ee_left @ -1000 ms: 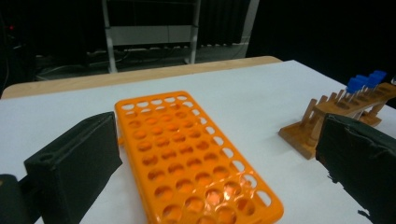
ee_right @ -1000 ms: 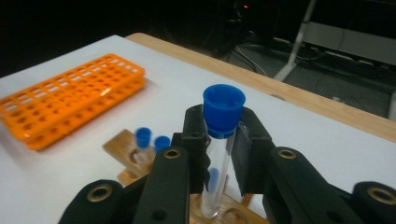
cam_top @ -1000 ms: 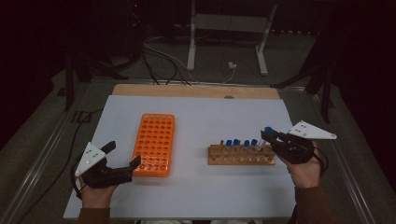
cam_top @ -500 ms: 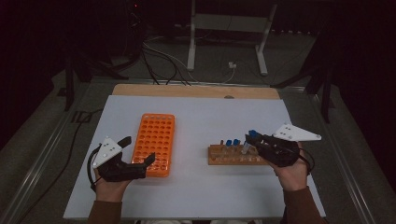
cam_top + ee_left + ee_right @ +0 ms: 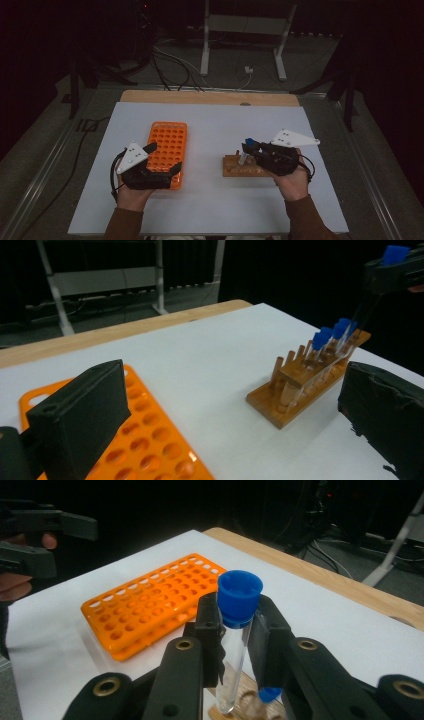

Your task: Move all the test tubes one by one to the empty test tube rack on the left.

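My right gripper (image 5: 239, 625) is shut on a clear test tube with a blue cap (image 5: 239, 597), held upright just above the wooden tube rack (image 5: 239, 167). In the high view this gripper (image 5: 250, 146) hovers over the rack's middle. Several more blue-capped tubes (image 5: 331, 334) stand in the wooden rack (image 5: 300, 387). My left gripper (image 5: 162, 159) is open over the near end of the orange rack (image 5: 167, 145), with nothing between its jaws. In the left gripper view, one jaw hangs over the orange rack (image 5: 145, 440) and the other over the white table.
The white tabletop (image 5: 215, 125) carries both racks, orange at the left and wooden at the right, with bare surface between them. A wooden strip (image 5: 200, 97) edges the far side. Beyond it are cables and a metal stand (image 5: 240, 30) on the dark floor.
Both hands have moved inward. The right gripper has carried the tube left over the wooden rack. The left gripper has moved right to the orange rack's near end.
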`<state>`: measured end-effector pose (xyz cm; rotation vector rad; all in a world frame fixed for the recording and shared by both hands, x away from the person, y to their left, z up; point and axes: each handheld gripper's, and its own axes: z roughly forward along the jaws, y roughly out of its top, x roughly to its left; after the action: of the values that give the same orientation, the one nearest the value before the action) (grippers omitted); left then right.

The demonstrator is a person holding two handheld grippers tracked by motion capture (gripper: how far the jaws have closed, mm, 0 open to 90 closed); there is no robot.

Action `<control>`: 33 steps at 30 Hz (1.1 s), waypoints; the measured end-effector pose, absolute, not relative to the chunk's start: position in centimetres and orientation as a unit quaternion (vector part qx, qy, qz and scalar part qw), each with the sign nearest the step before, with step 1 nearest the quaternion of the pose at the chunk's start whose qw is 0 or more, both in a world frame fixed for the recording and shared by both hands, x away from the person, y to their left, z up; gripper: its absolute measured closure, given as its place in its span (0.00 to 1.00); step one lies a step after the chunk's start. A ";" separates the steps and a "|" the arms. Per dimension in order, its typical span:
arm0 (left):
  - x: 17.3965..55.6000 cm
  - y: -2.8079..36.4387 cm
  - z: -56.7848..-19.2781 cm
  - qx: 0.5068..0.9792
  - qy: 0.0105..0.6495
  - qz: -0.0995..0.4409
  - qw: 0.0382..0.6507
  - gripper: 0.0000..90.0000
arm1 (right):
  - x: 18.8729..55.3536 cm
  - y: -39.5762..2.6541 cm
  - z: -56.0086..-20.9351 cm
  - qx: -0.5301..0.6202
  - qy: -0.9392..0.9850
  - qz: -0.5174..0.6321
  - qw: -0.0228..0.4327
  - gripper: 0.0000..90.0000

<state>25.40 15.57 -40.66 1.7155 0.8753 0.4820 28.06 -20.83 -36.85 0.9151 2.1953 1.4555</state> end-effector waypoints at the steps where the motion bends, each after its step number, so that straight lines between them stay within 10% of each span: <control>1: 25.5 15.4 -40.6 0.724 0.366 0.203 0.548 0.00 | 28.2 -20.4 -36.8 0.321 0.776 0.515 0.174 0.85; 21: 27.0 11.8 -40.9 0.739 0.336 0.179 0.556 0.01 | 29.5 -16.0 -37.7 0.302 0.783 0.525 0.139 0.85; 33: 27.1 9.4 -41.2 0.762 0.303 0.173 0.546 0.24 | 29.3 -13.1 -37.8 0.281 0.792 0.529 0.117 0.85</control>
<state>27.07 9.44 -41.22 1.8055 0.7179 0.4106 29.29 -13.13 -37.84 0.8214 2.3197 1.5489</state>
